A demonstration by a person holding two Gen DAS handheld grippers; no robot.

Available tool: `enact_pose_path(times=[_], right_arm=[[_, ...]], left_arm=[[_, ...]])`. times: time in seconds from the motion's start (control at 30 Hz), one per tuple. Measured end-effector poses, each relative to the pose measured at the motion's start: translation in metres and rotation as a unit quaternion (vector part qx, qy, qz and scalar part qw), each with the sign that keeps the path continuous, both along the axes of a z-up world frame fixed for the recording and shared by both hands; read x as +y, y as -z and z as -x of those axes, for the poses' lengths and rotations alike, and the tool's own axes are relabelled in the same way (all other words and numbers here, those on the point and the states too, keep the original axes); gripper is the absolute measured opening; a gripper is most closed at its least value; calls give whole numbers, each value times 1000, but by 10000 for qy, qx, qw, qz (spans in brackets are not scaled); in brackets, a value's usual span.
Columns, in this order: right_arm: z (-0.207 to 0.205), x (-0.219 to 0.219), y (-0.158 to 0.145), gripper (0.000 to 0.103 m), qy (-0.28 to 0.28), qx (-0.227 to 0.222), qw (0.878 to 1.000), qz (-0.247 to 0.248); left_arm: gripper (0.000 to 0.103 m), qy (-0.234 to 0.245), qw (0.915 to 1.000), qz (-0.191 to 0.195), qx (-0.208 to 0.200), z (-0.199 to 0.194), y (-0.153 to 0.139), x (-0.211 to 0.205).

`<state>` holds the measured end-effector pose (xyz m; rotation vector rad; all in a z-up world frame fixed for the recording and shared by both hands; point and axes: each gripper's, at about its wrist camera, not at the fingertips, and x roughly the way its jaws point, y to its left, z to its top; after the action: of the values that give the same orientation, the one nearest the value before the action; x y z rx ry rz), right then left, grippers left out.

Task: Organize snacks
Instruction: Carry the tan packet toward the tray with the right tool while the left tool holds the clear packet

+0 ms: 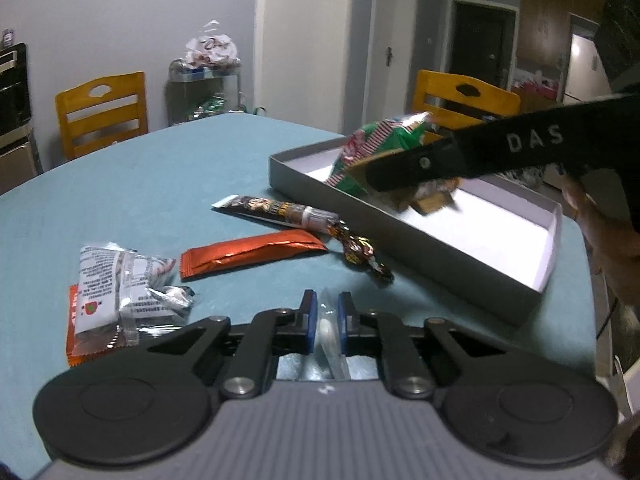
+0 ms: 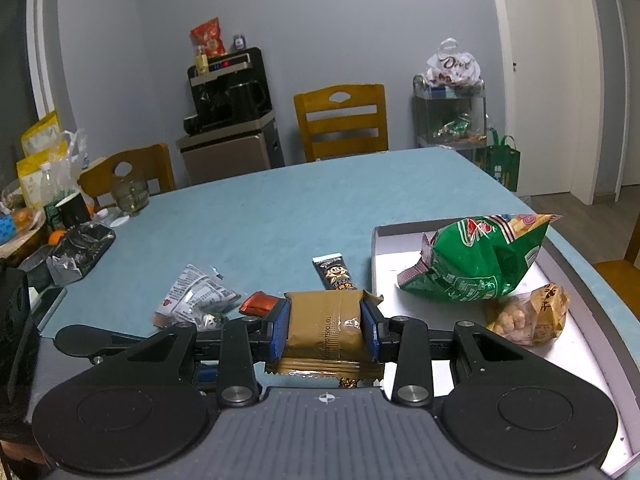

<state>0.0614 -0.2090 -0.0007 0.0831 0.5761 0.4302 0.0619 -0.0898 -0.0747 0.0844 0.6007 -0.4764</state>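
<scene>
Right gripper [image 2: 327, 330] clamps the brown foil snack packet [image 2: 322, 326], held just left of the shallow grey cardboard tray [image 2: 376, 256] — carry it over the rim, release flat beside the green crinkly chip bag [image 2: 476, 260]. Left gripper [image 1: 327, 314] jaws narrow on a small clear plastic sachet [image 1: 330, 332].

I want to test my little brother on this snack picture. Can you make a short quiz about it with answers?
1. True or false: the right claw is squeezing a brown snack packet.
2. Which snack is already inside the grey tray? A) green bag B) orange bar C) white packet
3. Fill in: the orange bar lies on the ____ tablecloth.

Key:
1. True.
2. A, the green bag; the white packet lies on the table outside it.
3. Blue.
</scene>
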Motion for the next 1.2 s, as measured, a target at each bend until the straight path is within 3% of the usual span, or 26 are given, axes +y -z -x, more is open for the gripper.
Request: enact_pose_path(times=[0.47,0.8,1.2], right_arm=[[1,3,-3,39,-52,-16,10000,14],[2,0,-6,39,-74,-76,9999,43],[6,-34,-8,39,207,-143,9997,5]], left_arm=[[7,195,9984,-513,-124,18,7,-9],[7,285,9982,-532,59,16,11,-9],[7,131,9980,-465,-410,13,-18,-4]])
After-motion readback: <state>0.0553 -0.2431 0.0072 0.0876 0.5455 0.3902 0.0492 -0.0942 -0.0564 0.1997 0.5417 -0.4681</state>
